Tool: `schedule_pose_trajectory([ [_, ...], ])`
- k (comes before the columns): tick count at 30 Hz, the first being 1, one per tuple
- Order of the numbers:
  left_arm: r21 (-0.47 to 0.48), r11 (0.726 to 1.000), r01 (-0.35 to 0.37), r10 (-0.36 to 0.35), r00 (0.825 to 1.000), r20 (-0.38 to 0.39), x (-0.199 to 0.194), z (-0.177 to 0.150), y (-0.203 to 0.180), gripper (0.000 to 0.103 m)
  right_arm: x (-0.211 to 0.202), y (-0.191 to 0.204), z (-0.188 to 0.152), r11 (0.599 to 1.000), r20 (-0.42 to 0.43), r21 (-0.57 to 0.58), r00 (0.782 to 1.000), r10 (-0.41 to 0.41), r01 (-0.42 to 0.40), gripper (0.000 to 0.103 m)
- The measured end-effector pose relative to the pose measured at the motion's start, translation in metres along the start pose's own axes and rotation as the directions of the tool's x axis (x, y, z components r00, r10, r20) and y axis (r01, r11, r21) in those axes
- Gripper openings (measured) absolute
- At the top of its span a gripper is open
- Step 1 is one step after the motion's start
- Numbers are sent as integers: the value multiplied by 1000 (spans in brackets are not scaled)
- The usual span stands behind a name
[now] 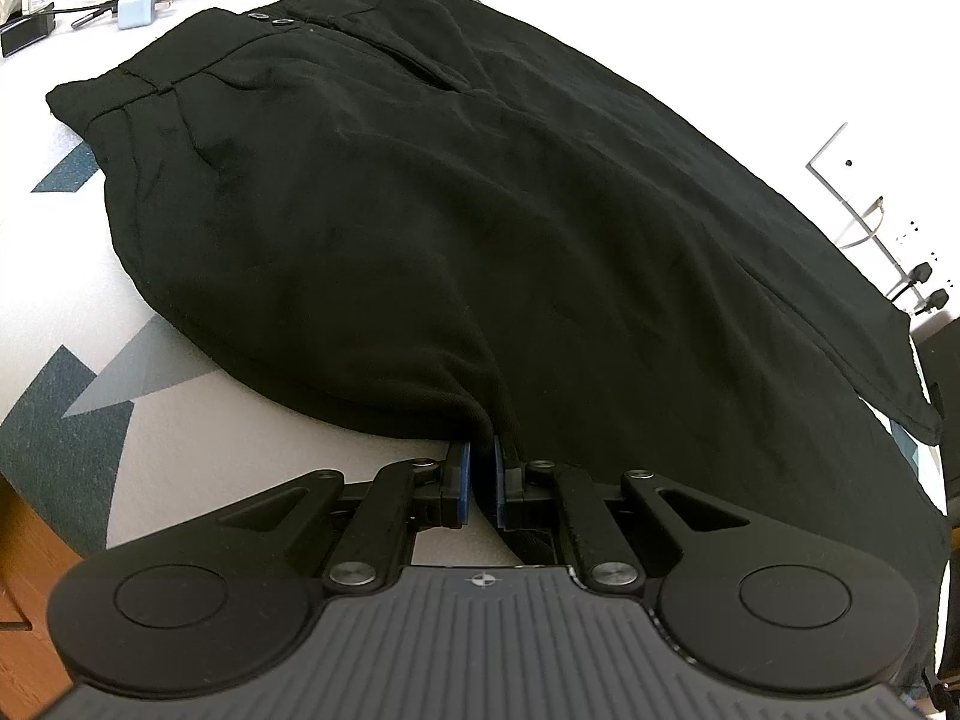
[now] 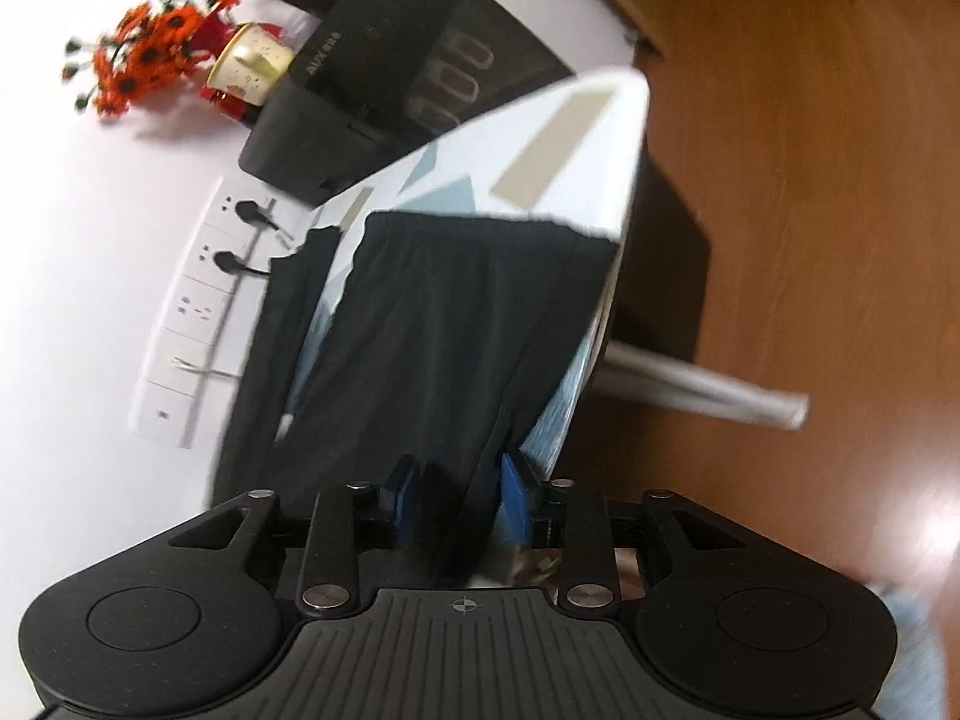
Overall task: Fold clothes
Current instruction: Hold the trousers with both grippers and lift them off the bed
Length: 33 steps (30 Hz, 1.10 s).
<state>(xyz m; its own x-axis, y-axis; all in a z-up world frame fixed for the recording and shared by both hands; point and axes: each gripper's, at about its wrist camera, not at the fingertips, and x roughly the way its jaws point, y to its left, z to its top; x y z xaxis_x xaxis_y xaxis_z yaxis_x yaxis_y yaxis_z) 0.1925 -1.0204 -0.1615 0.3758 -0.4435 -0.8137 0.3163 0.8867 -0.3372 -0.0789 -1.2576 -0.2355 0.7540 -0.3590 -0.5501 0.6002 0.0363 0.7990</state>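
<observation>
A black pair of trousers [image 1: 456, 228] lies spread on a white patterned table cover [image 1: 180, 438], its waistband with two buttons [image 1: 270, 20] at the far left. My left gripper [image 1: 480, 462] is shut on a bunched fold at the near edge of the cloth, which is squeezed between the blue pads. In the tilted, blurred right wrist view the same black trousers [image 2: 456, 312] run away from my right gripper [image 2: 459, 480]. Its blue pads [image 2: 515, 480] stand apart. A strip of the black cloth passes loosely between them, and neither pad presses on it.
Cables and a pale blue charger [image 1: 135, 9] lie beyond the waistband. A white socket strip [image 2: 198, 312] is on the wall. Orange flowers [image 2: 150, 54] and a black appliance [image 2: 390, 72] stand past the table end. Wooden floor [image 2: 810, 240] and a white roll [image 2: 708, 396] lie beside the table edge.
</observation>
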Motion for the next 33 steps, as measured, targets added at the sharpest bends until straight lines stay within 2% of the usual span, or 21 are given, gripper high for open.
schedule_pose_trajectory([
  [5, 6, 1000, -4, 4, 1000, 2, 0, -1, -2, 9, 5, -10, 9, 992, 32, 120, 999, 41, -44, 29],
  [8, 11, 1000, -5, 5, 1000, 5, 0, -3, -3, 9, 5, -8, 23, 995, 139, 100, 990, -1, -12, 27],
  [10, 4, 1000, 5, -5, 1000, 3, -1, -3, -1, 9, 8, -8, 31, 996, 175, 93, 984, -21, 5, 22],
  [11, -11, 1000, 18, -18, 1000, -3, -1, -2, 2, 13, 11, -8, 34, 996, 176, 89, 984, -27, 12, 17],
  [13, -79, 994, 73, -74, 997, -10, -5, -1, 15, 16, 17, -4, 35, 997, 131, 73, 991, -19, 10, 14],
  [15, -174, 975, 137, -137, 991, 10, -13, -1, 35, 18, 19, 3, 29, 999, 89, 41, 996, -8, 5, 16],
  [16, -216, 964, 155, -153, 988, 24, -18, -1, 46, 20, 20, 5, 27, 1000, 71, 31, 997, -6, 4, 21],
  [18, -283, 947, 150, -140, 989, 56, -26, -3, 63, 33, 20, 7, 22, 999, 45, 40, 999, -12, 10, 24],
  [20, -319, 938, 134, -113, 990, 85, -31, -4, 74, 37, 22, 7, 16, 998, 26, 62, 1000, -16, 15, 24],
  [22, -355, 926, 131, -104, 990, 94, -30, -4, 81, 39, 23, 14, 10, 997, 42, 70, 998, -41, 38, 24],
  [25, -399, 904, 156, -122, 986, 110, -23, -4, 84, 43, 25, 28, 3, 994, 73, 74, 994, -87, 82, 32],
  [29, -415, 891, 183, -131, 980, 151, -16, 1, 81, 51, 37, 41, -3, 994, 53, 66, 994, -96, 92, 32],
  [33, -431, 885, 177, -96, 974, 204, -9, 15, 84, 48, 40, 44, -7, 993, 72, 65, 992, -106, 102, 27],
])
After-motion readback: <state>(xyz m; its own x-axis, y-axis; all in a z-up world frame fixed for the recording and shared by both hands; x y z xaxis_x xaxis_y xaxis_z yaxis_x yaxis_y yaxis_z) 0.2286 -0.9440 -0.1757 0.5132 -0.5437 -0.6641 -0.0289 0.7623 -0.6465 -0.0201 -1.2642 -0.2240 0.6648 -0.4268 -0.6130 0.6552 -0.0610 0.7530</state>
